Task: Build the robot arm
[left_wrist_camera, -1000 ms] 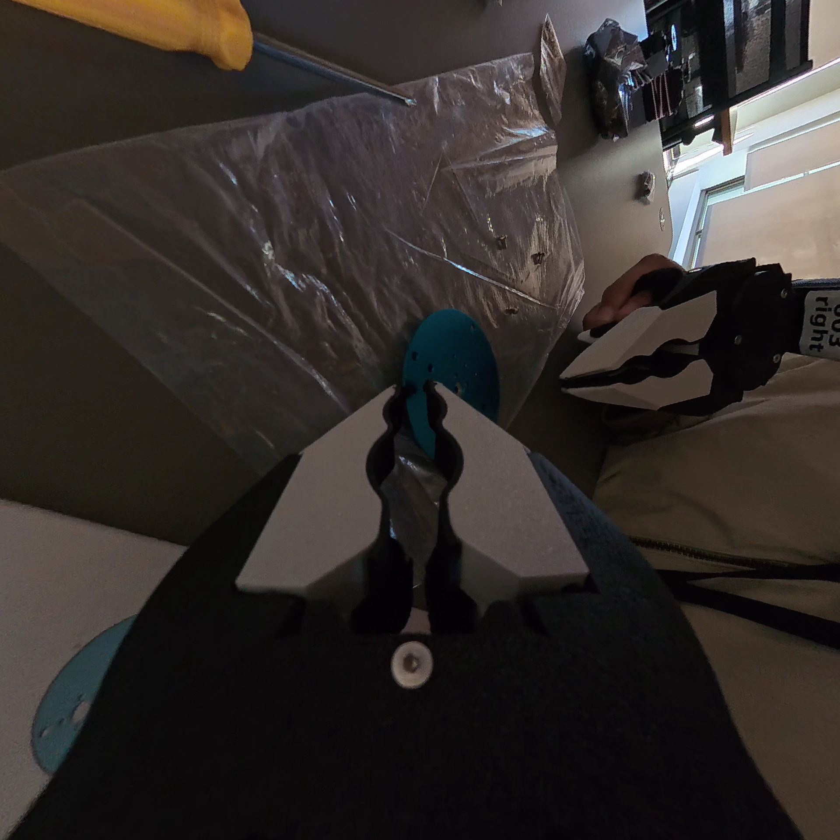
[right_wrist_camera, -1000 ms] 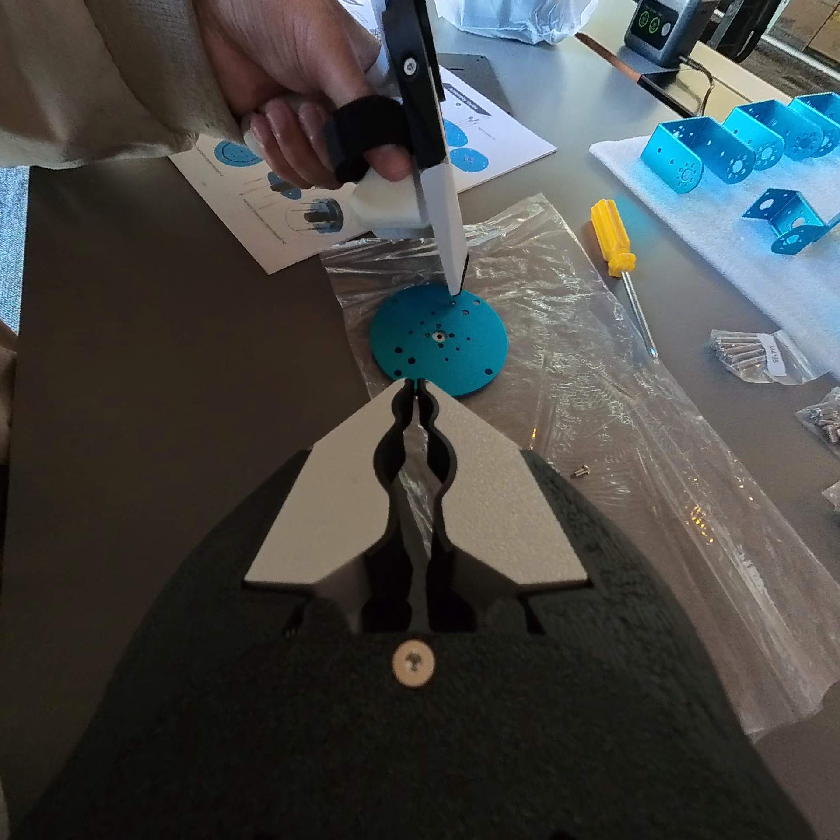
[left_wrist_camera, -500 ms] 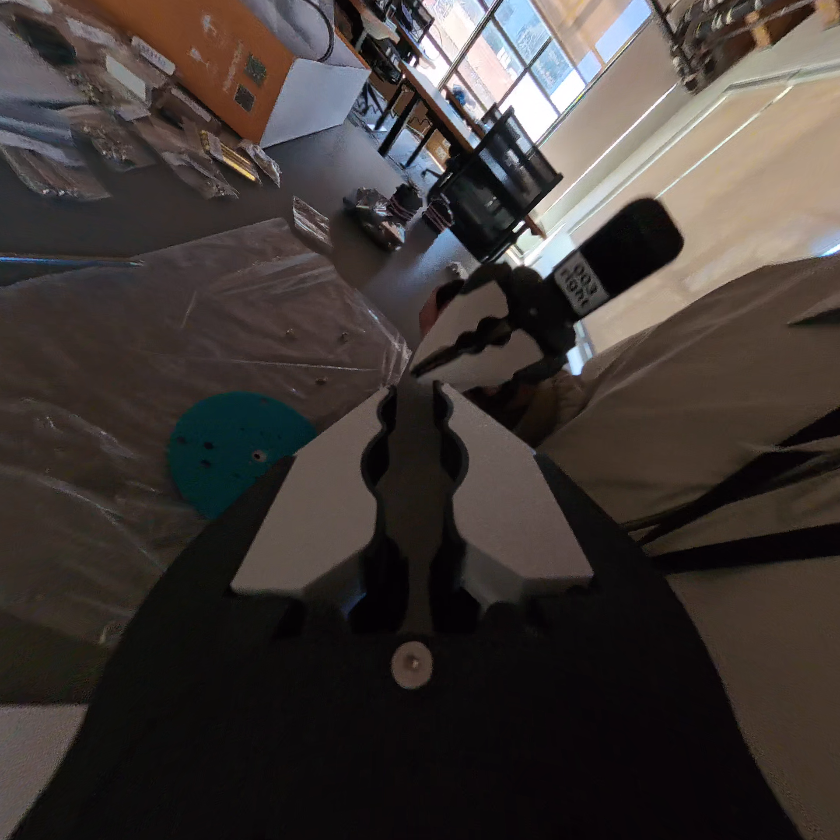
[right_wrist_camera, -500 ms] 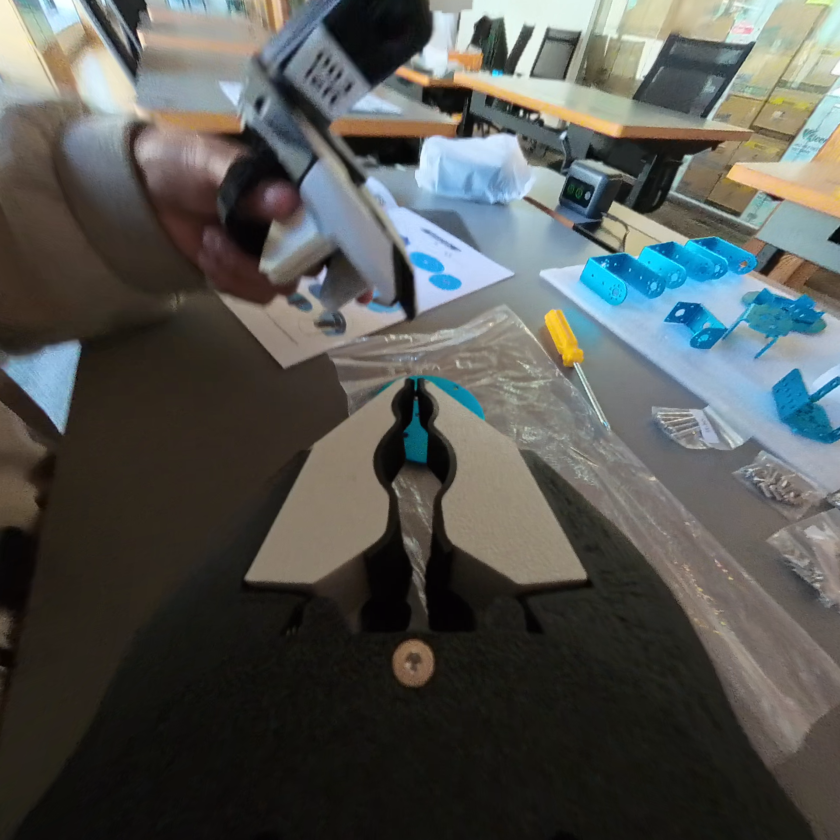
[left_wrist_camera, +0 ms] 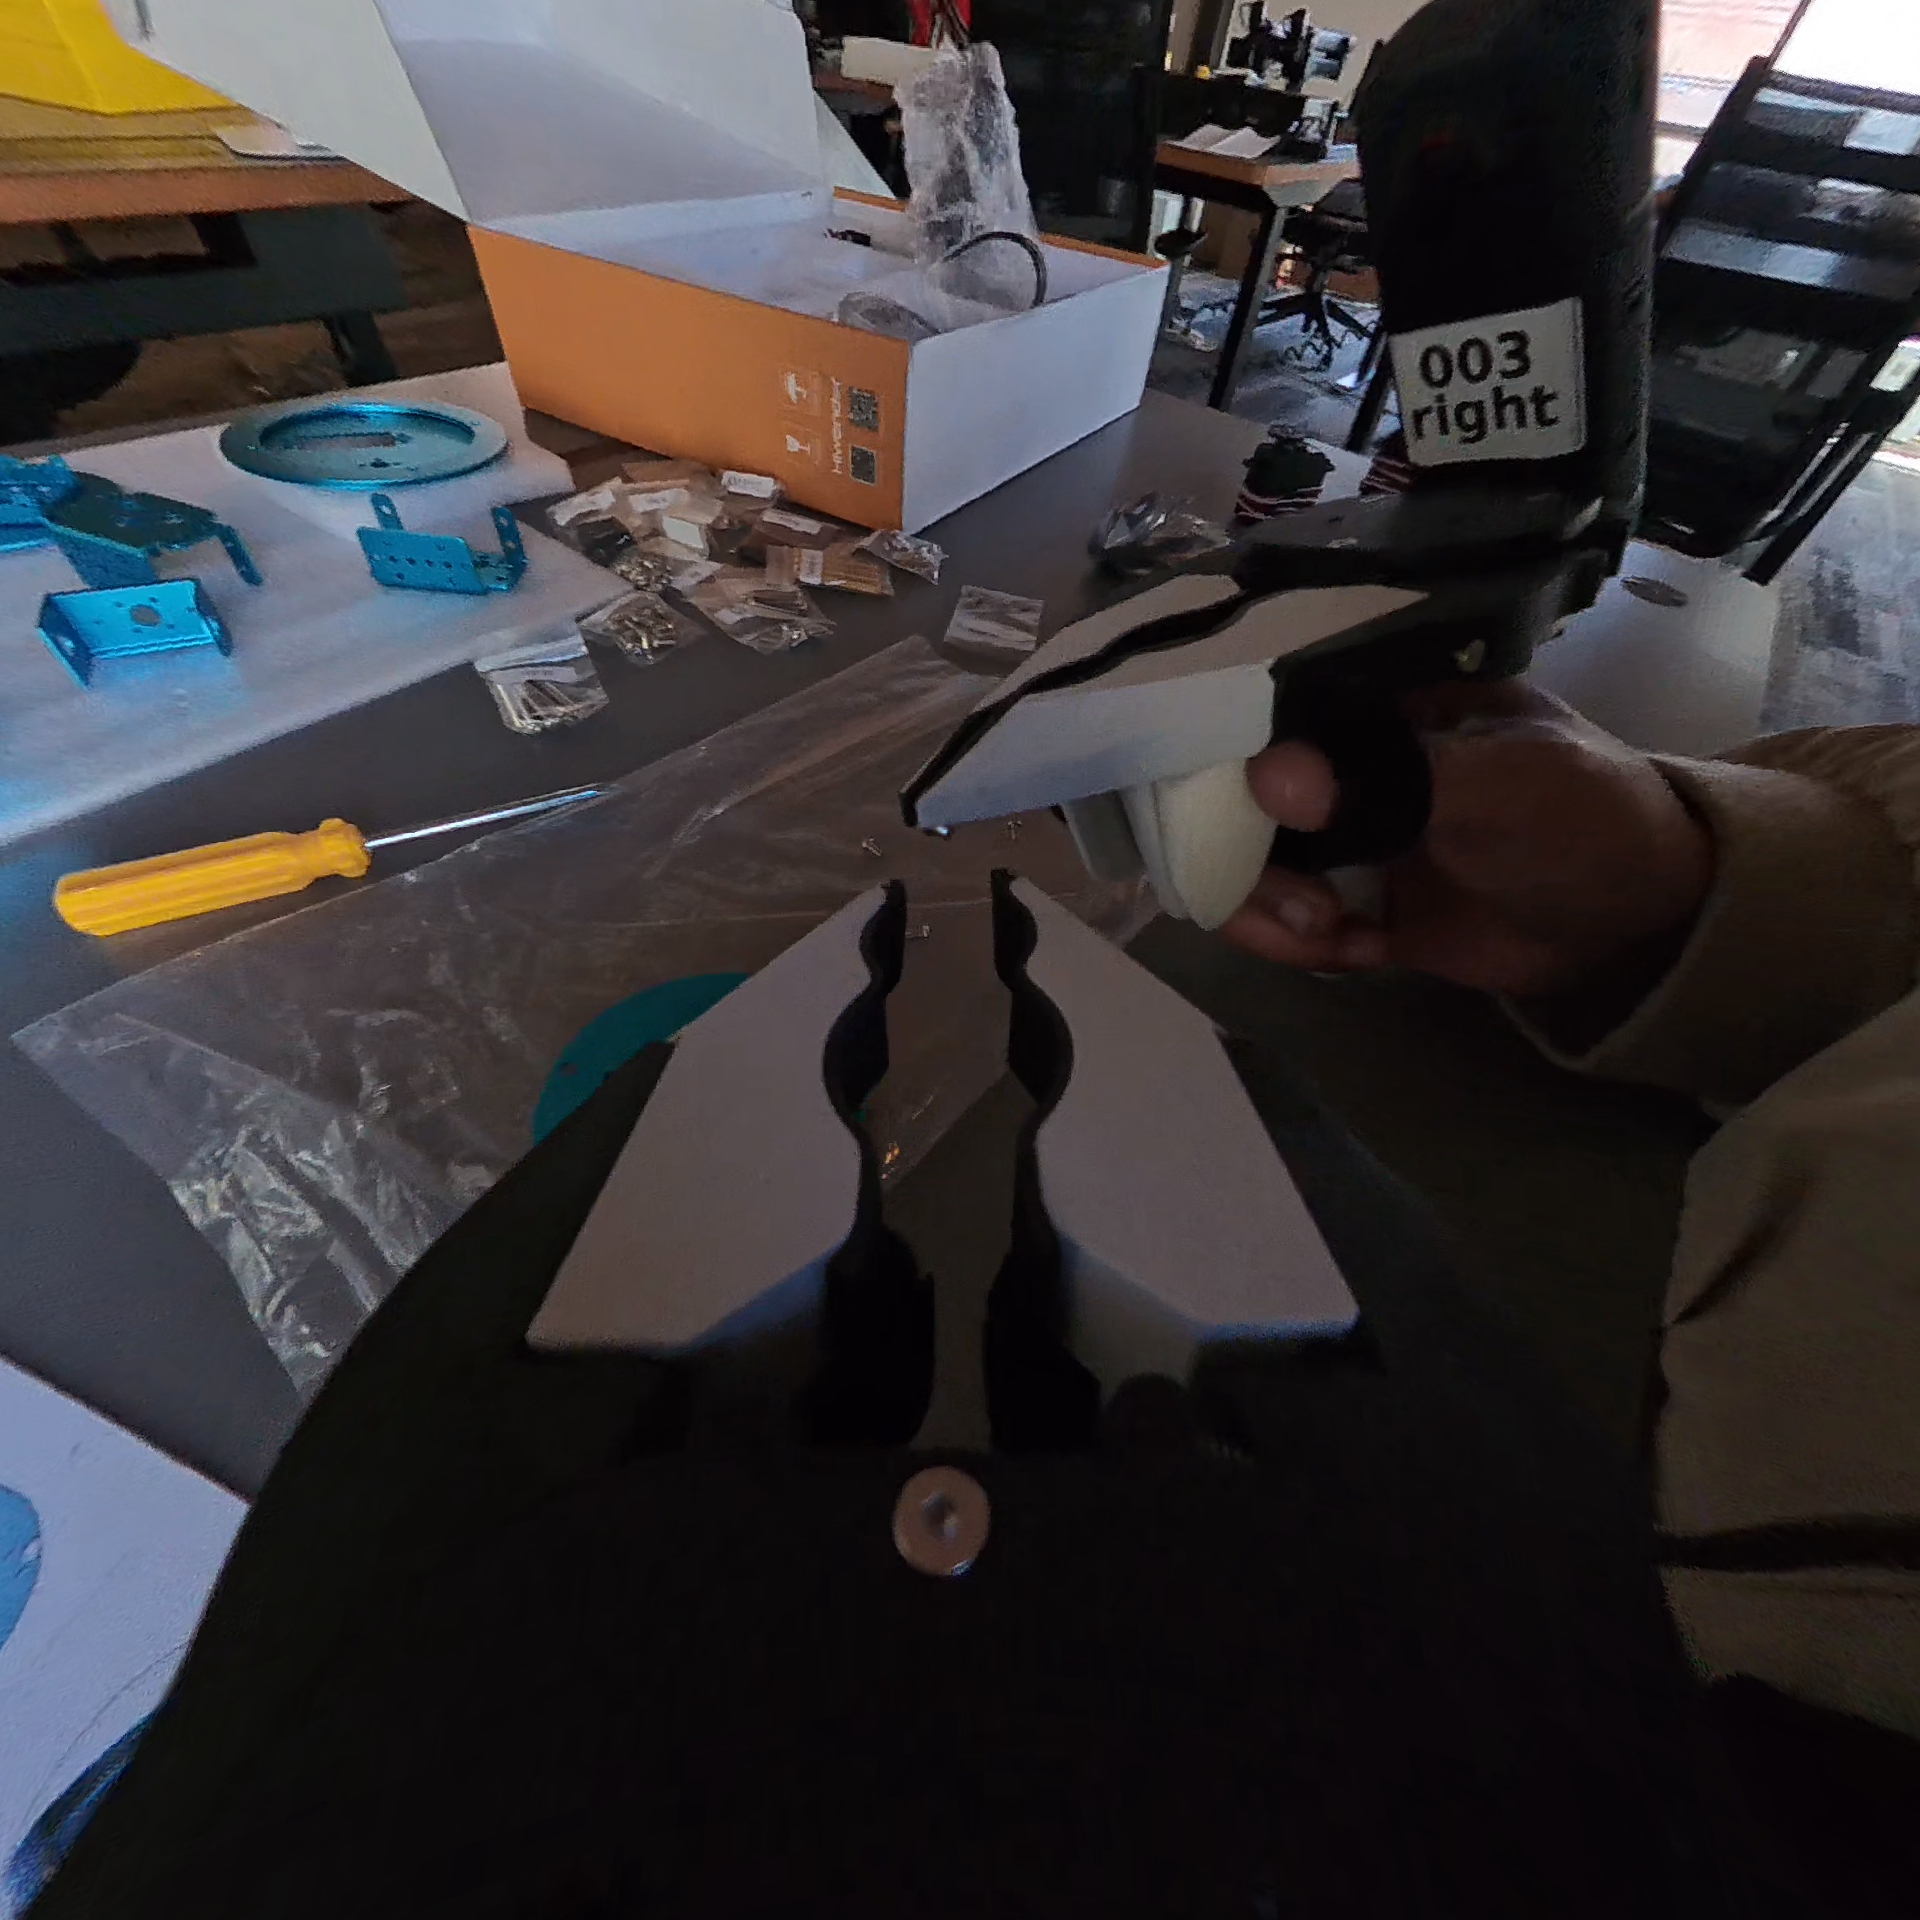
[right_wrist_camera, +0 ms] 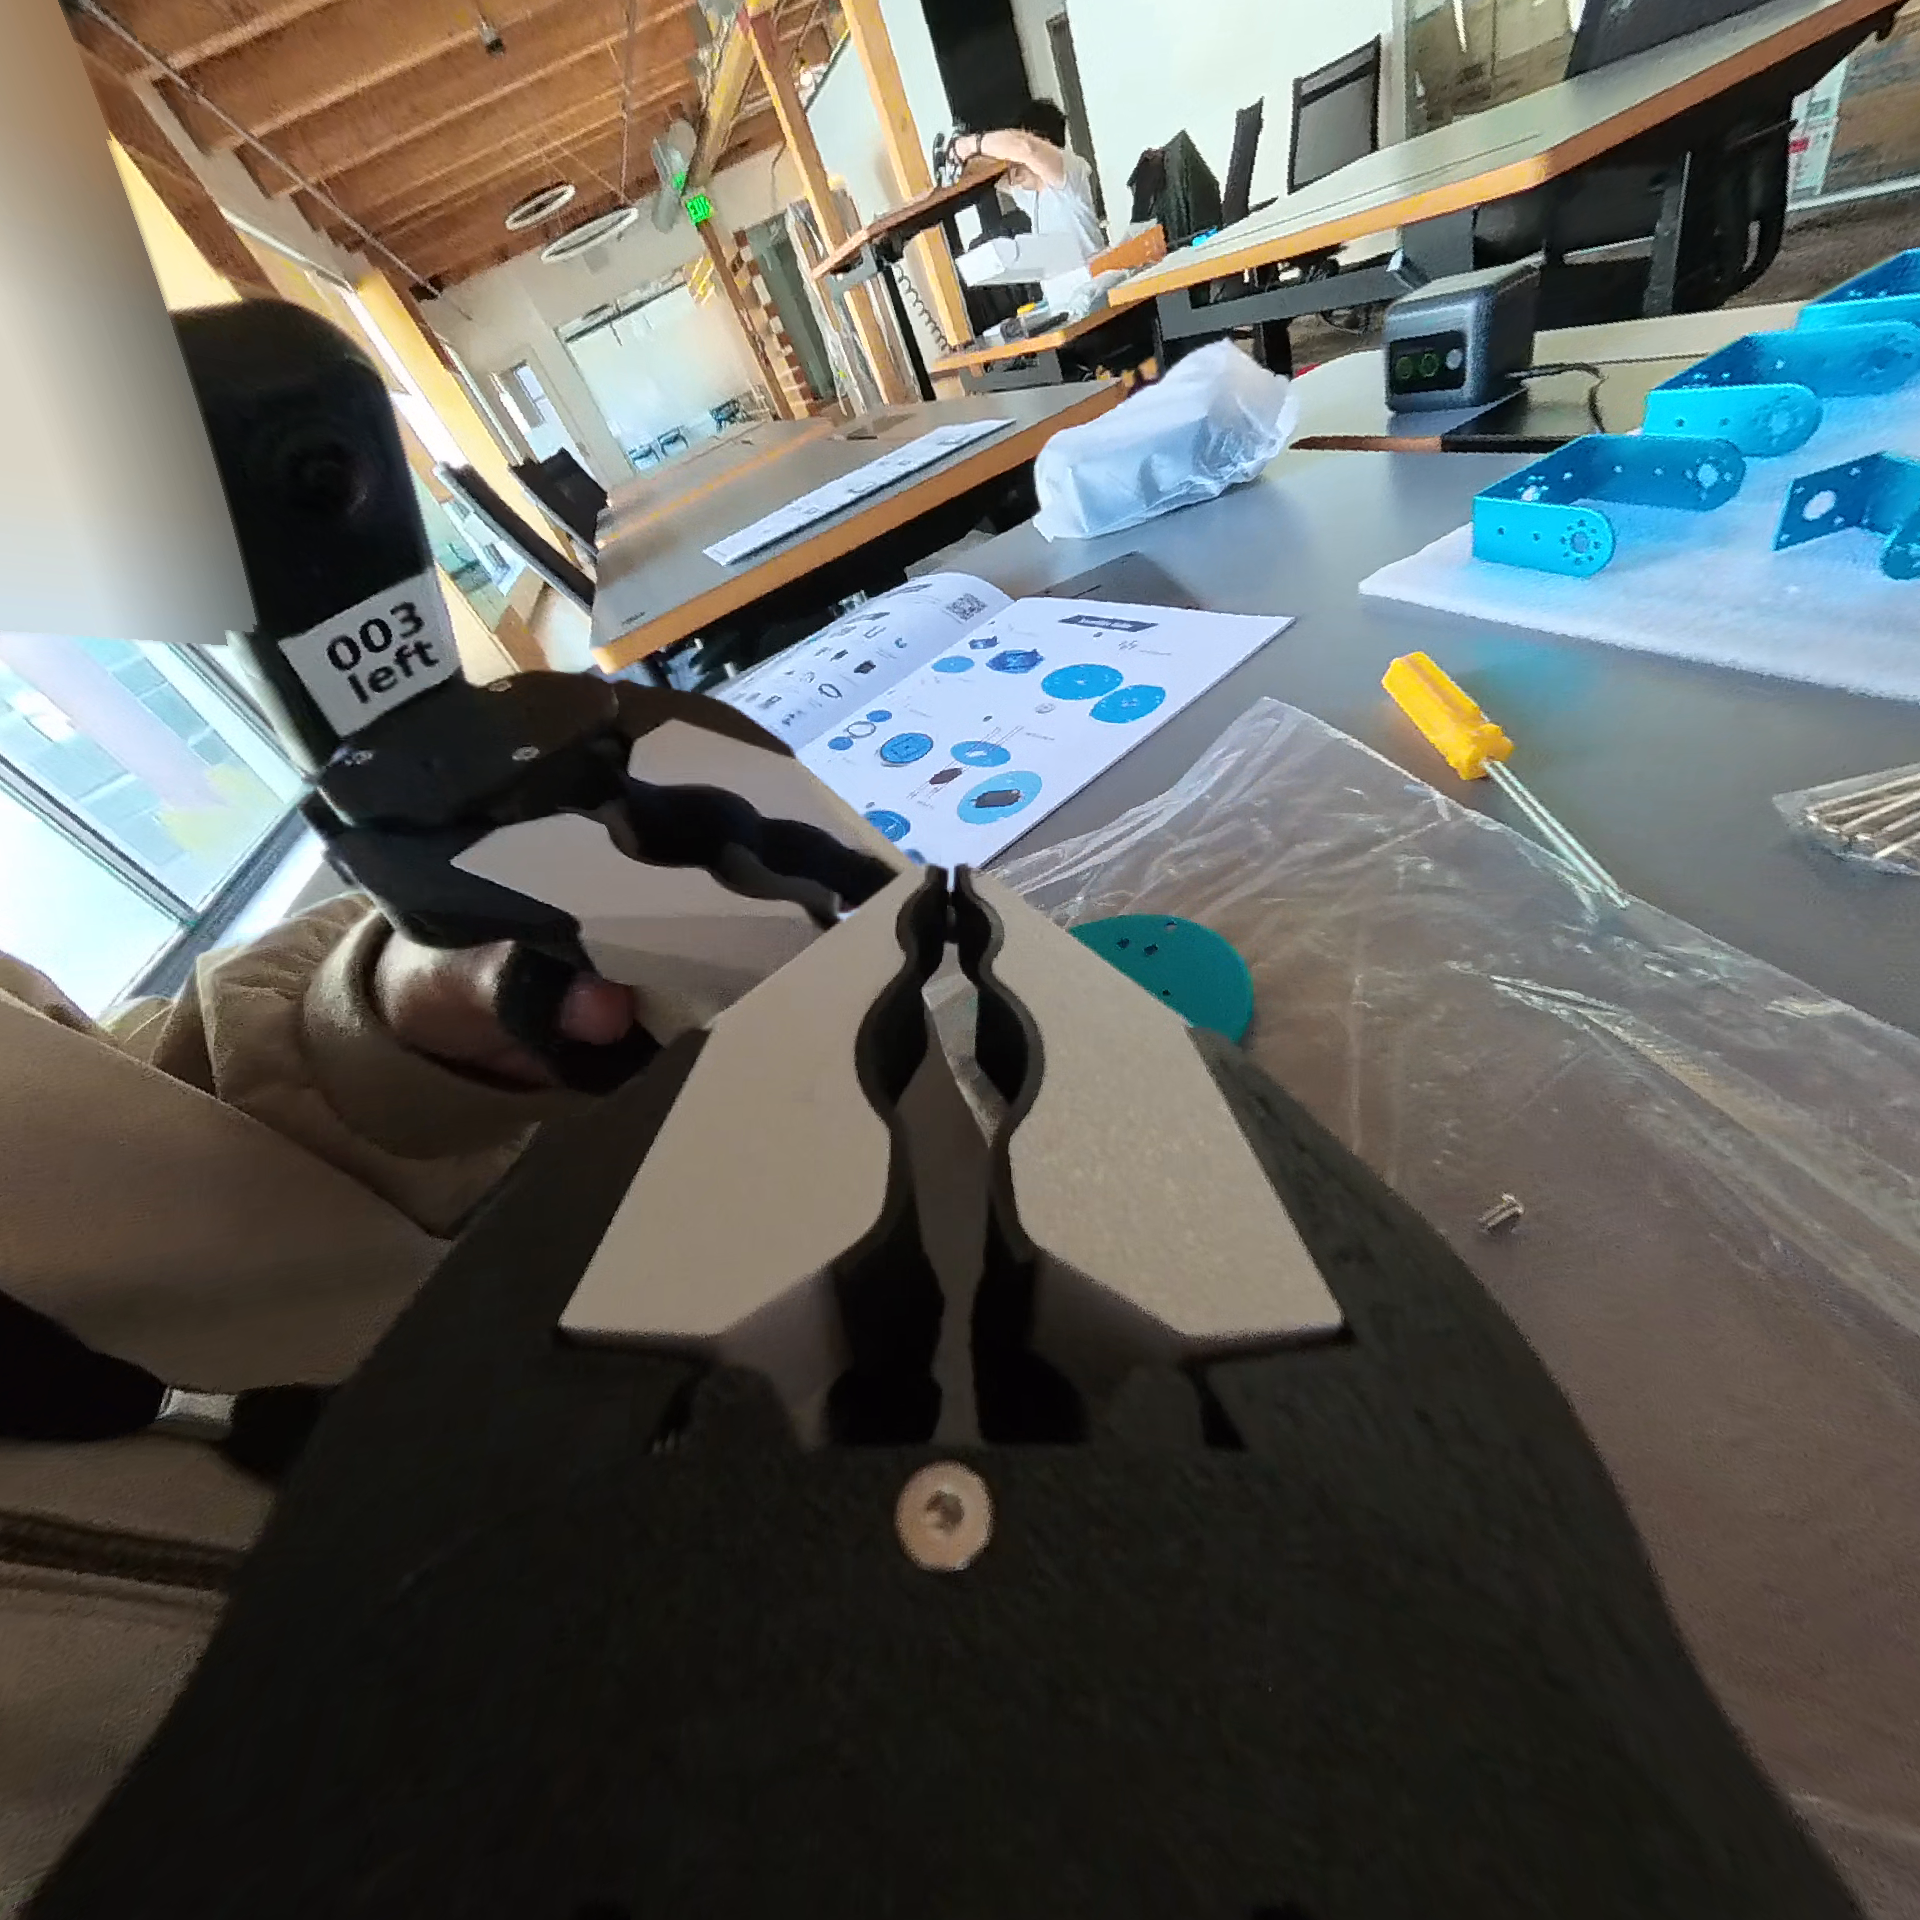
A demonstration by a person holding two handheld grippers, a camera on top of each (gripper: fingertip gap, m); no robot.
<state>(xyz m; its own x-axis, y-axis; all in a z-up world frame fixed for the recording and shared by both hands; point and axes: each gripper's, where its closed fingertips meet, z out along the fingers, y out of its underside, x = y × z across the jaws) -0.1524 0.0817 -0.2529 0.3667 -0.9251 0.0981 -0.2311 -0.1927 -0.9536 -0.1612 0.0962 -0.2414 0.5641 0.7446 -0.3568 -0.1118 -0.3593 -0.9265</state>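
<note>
Disc [right_wrist_camera: 1164, 977] on plastic sheet [right_wrist_camera: 1507, 997], screwdriver [right_wrist_camera: 1449, 722] beside.

The right tongs [right_wrist_camera: 951, 894] are closed and empty, held above a clear plastic sheet [right_wrist_camera: 1455, 997] on the grey tabletop [right_wrist_camera: 1683, 748]. A teal round plate [right_wrist_camera: 1174, 971] lies just beyond the tips. The left tongs [right_wrist_camera: 883, 883], slightly parted, hover close on the left. A yellow screwdriver [right_wrist_camera: 1449, 722] lies further right.

Grey table [left_wrist_camera: 1299, 488]: clear plastic sheet [left_wrist_camera: 436, 997], yellow screwdriver [left_wrist_camera: 208, 873], white foam pad [left_wrist_camera: 312, 623], orange box [left_wrist_camera: 727, 374], screw bags [left_wrist_camera: 727, 571], open manual [right_wrist_camera: 997, 696].
</note>
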